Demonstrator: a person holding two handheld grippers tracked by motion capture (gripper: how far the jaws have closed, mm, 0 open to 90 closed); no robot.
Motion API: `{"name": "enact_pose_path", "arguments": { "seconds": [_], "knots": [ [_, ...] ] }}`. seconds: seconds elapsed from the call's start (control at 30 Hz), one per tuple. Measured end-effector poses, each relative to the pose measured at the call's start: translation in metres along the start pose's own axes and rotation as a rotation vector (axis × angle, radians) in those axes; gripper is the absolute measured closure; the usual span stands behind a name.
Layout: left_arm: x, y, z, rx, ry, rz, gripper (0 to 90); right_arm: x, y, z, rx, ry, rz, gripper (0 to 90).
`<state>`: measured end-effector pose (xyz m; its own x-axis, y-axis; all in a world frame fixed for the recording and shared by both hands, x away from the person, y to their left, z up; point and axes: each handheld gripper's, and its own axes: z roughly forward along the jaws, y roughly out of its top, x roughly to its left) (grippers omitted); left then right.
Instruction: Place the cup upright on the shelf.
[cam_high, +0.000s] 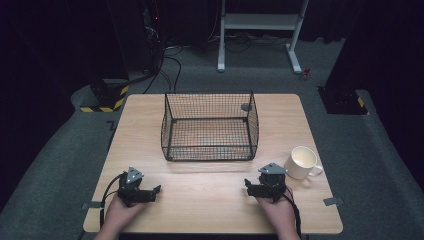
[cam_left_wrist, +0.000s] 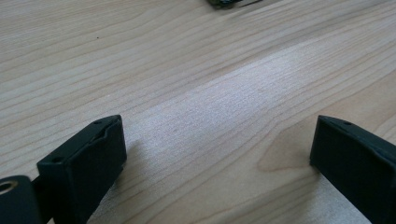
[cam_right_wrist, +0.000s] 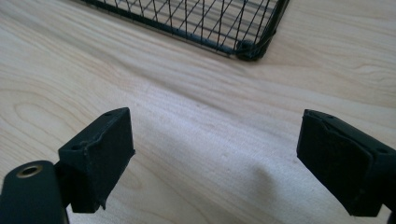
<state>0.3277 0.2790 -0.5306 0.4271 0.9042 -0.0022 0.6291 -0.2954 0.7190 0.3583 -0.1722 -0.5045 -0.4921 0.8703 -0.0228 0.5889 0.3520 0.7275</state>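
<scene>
A black wire basket (cam_high: 210, 149) stands in the middle of the wooden table (cam_high: 205, 200), and nothing shows inside it. A white mug (cam_high: 302, 162) stands to its right near the front, handle pointing right. My left gripper (cam_high: 154, 192) rests low at the front left, jaws pointing right, open over bare wood (cam_left_wrist: 217, 158). My right gripper (cam_high: 250, 187) sits at the front right, just left of the mug, open (cam_right_wrist: 215, 158) and facing the basket's near corner (cam_right_wrist: 250, 49). Neither gripper holds anything.
Bare wood lies between the two grippers and in front of the basket. A small dark round spot (cam_high: 246, 106) shows at the basket's far right wall. Beyond the table are grey floor, cables and a white stand (cam_high: 260, 22).
</scene>
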Motion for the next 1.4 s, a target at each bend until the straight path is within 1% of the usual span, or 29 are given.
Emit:
{"name": "enact_pose_path", "arguments": {
  "seconds": [0.13,0.37,0.4,0.47,0.57,0.67,0.73,0.87,0.93,1.03,1.1,1.27,1.4],
  "knots": [
    [0.0,0.0,0.0,0.0,0.001,0.002,3.9,-0.003,0.005,-0.005,-0.021,0.002,-0.008,11.2],
    [0.0,0.0,0.0,0.0,0.003,0.0,3.8,-0.008,0.01,-0.012,-0.044,0.009,-0.013,11.7],
    [0.0,0.0,0.0,0.0,0.004,0.0,3.8,-0.008,0.011,-0.014,-0.049,0.011,-0.005,11.7],
    [0.0,0.0,0.0,0.0,0.003,0.0,3.9,-0.011,0.012,-0.017,-0.064,0.012,-0.013,11.7],
    [0.0,0.0,0.0,0.0,0.003,0.0,3.8,-0.013,0.014,-0.021,-0.074,0.013,-0.009,11.7],
    [0.0,0.0,0.0,0.001,0.003,0.0,3.8,-0.019,0.016,-0.028,-0.089,0.023,-0.023,11.7],
    [0.0,0.0,0.0,0.002,0.001,-0.001,3.3,-0.023,0.017,-0.032,-0.101,0.025,-0.019,11.8],
    [0.0,0.001,0.001,0.006,0.002,0.004,2.5,-0.028,0.019,-0.037,-0.115,0.012,-0.021,11.8],
    [0.0,0.001,0.001,0.005,0.001,0.002,1.8,-0.034,0.02,-0.041,-0.132,0.004,-0.007,12.0],
    [0.0,0.001,0.001,0.008,-0.002,0.004,0.9,-0.041,0.021,-0.045,-0.141,-0.002,0.01,12.4],
    [0.0,0.001,0.001,0.009,-0.003,0.006,0.6,-0.045,0.021,-0.047,-0.146,-0.008,0.01,12.4],
    [0.0,0.0,0.001,0.009,-0.003,0.01,0.6,-0.056,0.023,-0.053,-0.162,-0.037,0.028,12.7],
    [0.0,0.0,0.0,0.008,-0.006,0.011,0.6,-0.066,0.023,-0.058,-0.17,-0.06,0.033,12.7]
  ]
}}
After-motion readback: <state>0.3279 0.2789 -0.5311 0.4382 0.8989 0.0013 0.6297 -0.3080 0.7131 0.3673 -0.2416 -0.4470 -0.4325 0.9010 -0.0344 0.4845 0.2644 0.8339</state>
